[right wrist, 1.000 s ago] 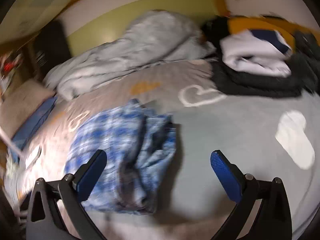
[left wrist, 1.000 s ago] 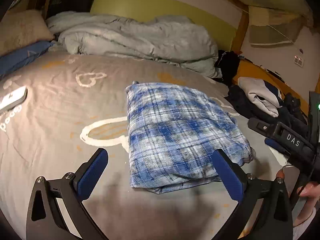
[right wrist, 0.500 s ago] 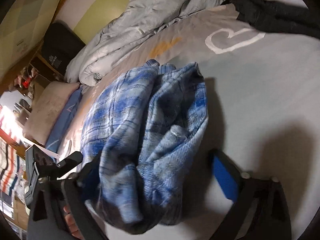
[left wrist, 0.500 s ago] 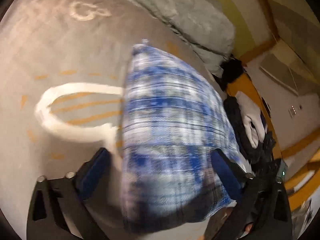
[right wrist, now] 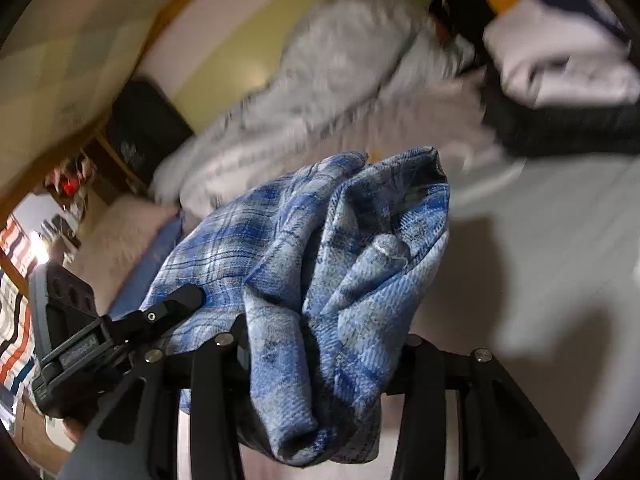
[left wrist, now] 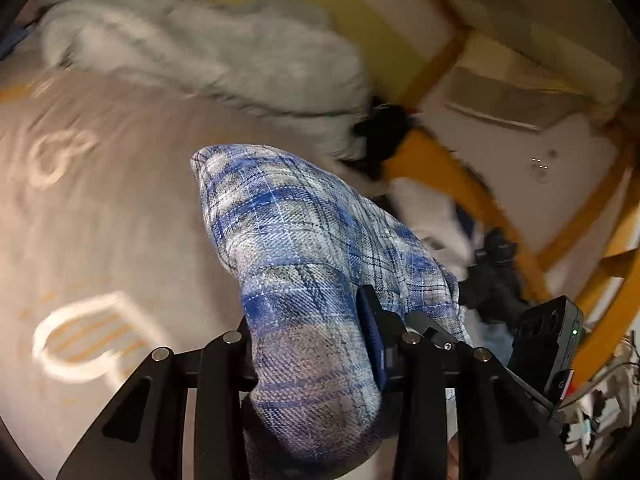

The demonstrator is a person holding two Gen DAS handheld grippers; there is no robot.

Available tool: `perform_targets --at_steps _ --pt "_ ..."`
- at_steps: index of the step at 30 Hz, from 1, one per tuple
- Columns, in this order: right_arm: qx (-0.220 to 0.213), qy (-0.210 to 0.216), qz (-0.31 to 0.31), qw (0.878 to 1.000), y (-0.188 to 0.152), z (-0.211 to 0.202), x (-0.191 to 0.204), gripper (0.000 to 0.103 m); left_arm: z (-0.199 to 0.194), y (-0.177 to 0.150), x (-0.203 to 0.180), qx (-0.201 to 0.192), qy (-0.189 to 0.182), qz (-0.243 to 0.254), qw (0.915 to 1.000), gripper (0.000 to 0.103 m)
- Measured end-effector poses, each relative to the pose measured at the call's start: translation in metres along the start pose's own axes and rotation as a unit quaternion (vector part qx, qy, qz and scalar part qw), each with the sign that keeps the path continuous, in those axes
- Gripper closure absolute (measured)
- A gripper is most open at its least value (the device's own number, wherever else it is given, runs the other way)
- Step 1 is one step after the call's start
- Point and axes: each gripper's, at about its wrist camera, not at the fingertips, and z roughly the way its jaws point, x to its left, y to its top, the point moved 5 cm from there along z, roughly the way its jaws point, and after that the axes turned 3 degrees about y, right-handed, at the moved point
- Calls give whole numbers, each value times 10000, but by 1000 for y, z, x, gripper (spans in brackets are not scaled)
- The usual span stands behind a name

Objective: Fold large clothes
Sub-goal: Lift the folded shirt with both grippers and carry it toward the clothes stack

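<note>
Folded plaid shirt lifted clear of the bed

The blue, white and grey plaid flannel shirt [left wrist: 304, 264], a thick bundle of soft rumpled layers, hangs above the grey bed sheet [left wrist: 120, 216]. The left hand-held gripper [left wrist: 316, 344] and the right hand-held gripper [right wrist: 320, 340] are each clamped tight on its near end, cloth bulging between their fingers.

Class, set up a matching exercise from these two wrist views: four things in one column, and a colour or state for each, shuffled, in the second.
Things:
1. plaid shirt
2. left gripper
3. duvet
4. bed sheet

States:
A. shut on cloth
B. pale grey, crumpled by the wall
C. blue and white, held up by both grippers
D. grey with white heart outlines

Pairs: 1-C, 2-A, 3-B, 4-D
</note>
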Motion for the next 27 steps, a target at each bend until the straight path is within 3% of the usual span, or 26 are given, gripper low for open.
perform_targets --at_steps 4,8,11,15,19,24,27 --pt "-654 -258 -303 9971 50 -57 -1 64 7 39 -80 -238 -460 627 9967 66" --pt "-1414 -453 -439 9879 109 -117 -16 64 28 77 -165 -596 -915 1233 9863 66" --pt "-1992 -704 -486 9762 152 -161 -36 64 63 108 -223 -631 -1433 1435 9772 66" --pt "-2482 -1339 -585 9576 206 -190 -74 64 127 136 -273 -489 -1670 1668 9705 66" --pt "-2516 -1581 -265 9545 236 -184 -134 63 206 138 -290 -154 -1612 1735 9714 65" --pt "-2189 -2205 218 9502 245 -138 -209 63 313 104 -266 662 -1277 1528 9777 63" --pt "-1618 -2571 185 9526 240 -109 -237 61 336 85 -246 440 -989 1559 9818 44"
